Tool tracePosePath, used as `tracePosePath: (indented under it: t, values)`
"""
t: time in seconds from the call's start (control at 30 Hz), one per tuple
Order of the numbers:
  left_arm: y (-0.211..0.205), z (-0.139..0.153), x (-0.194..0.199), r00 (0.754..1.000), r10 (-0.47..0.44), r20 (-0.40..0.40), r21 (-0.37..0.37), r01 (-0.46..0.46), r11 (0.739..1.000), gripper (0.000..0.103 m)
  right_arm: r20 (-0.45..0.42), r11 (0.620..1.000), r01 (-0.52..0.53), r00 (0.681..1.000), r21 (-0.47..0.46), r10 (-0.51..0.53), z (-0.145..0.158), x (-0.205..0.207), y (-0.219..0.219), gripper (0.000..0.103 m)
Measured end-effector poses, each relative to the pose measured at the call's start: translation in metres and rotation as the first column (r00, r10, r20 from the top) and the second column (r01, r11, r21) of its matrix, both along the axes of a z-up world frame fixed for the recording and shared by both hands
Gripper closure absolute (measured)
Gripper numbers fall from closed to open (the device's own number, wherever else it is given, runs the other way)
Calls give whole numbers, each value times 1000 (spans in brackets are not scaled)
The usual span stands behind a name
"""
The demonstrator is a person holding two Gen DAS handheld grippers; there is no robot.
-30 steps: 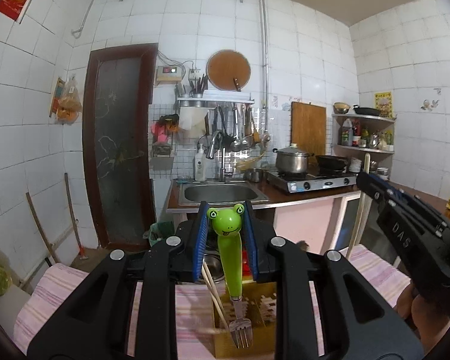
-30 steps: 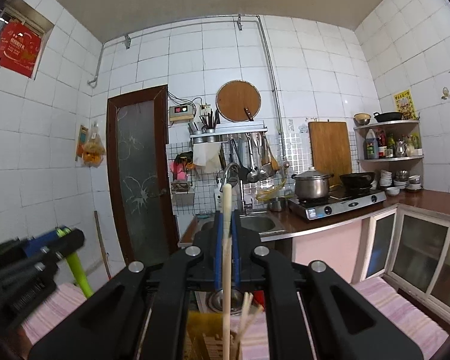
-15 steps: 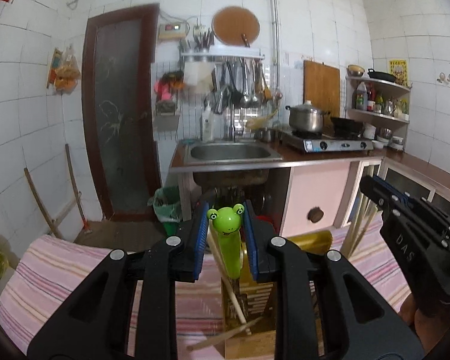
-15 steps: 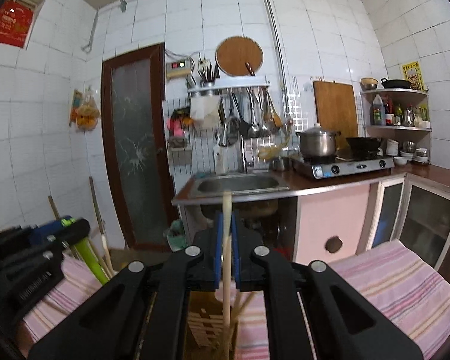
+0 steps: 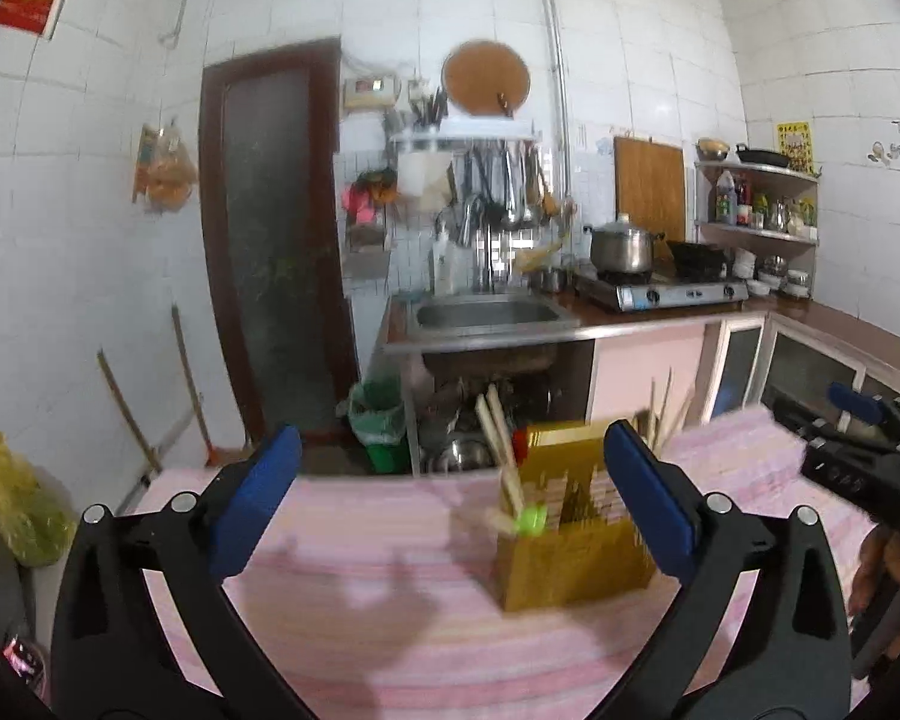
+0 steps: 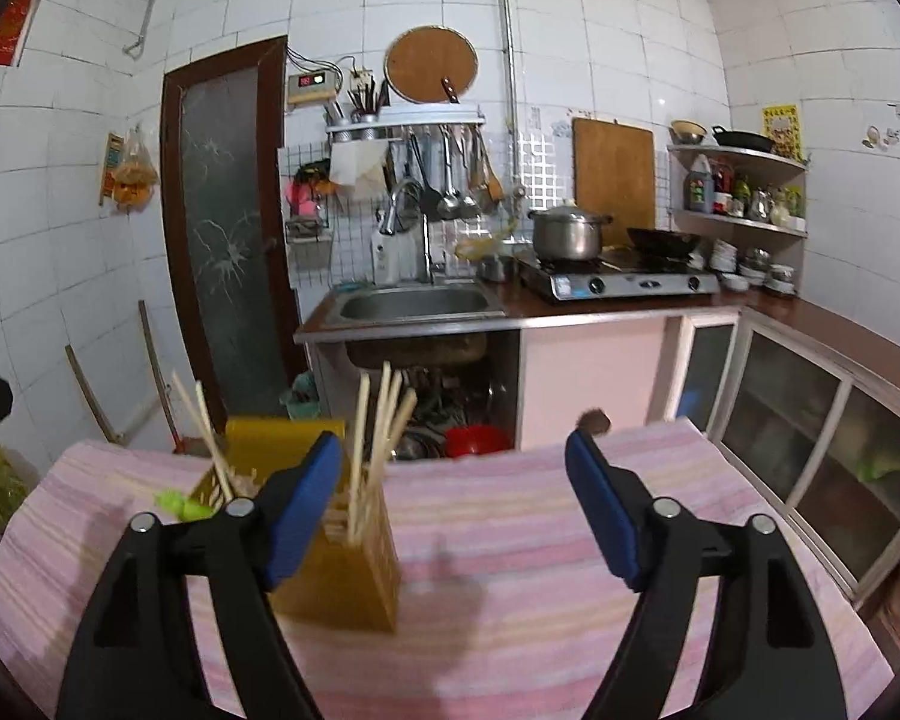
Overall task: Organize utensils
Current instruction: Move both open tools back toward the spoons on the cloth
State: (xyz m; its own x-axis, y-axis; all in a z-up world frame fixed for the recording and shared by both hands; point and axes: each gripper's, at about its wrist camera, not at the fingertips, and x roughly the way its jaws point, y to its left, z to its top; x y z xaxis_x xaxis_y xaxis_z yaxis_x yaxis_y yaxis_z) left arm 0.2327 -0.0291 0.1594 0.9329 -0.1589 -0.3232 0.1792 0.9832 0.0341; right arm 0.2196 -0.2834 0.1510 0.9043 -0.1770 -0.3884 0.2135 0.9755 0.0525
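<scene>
A yellow wooden utensil holder (image 5: pixel 573 552) stands on the pink striped tablecloth (image 5: pixel 390 612). The green frog-handled fork (image 5: pixel 531 519) sits in its left compartment beside wooden chopsticks (image 5: pixel 498 438). My left gripper (image 5: pixel 450 504) is open and empty, pulled back above the cloth. In the right wrist view the holder (image 6: pixel 336 564) stands at lower left with several chopsticks (image 6: pixel 378 438) upright in it and the green fork handle (image 6: pixel 177 504) to the left. My right gripper (image 6: pixel 453 510) is open and empty, to the right of the holder. It also shows in the left wrist view (image 5: pixel 858 450).
Beyond the table's far edge is a kitchen counter with a sink (image 6: pixel 414 303), a gas stove with a pot (image 6: pixel 567 234), and glass-door cabinets (image 6: pixel 810 414) at the right. A brown door (image 6: pixel 228 228) is at the back left. A yellow bag (image 5: pixel 18 504) lies at left.
Both grippers have opened and drawn back. The green fork left my left gripper and sits in the holder. The chopstick left my right gripper and stands in the holder.
</scene>
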Motion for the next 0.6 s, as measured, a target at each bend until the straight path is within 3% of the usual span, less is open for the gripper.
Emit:
tracePosePath:
  t: [0.37,0.6]
  values:
    - [56,-79,-37,981,52,-185,21,-49,999,5,-80,1000,-6,997,-30,3,-42,-61,40,22]
    - [79,-116,-48,969,116,-220,49,-108,993,5,-161,1000,-17,987,-21,13,-84,-75,62,22]
